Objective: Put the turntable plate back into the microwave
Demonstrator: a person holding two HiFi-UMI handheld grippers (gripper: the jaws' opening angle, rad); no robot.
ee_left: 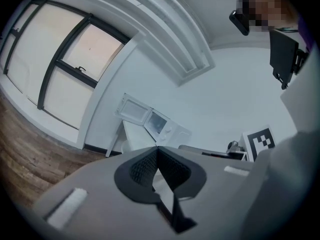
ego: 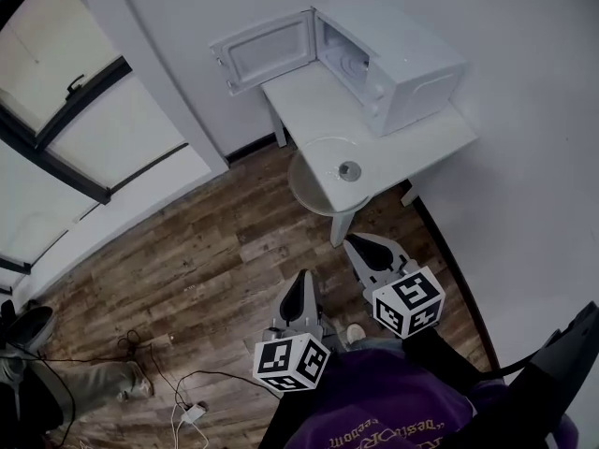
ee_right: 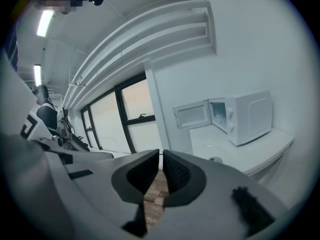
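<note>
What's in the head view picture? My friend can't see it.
An open white microwave sits on a white table, the glass turntable plate at its near corner. Left gripper and right gripper, both shut, point toward it.

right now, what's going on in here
A person stands on the wood floor facing a white table, with a gripper in each hand. The left gripper and right gripper both have their fingers shut on nothing, short of the table. The microwave stands with its door open. The turntable plate lies on the table in front of it, not yet put back.
</note>
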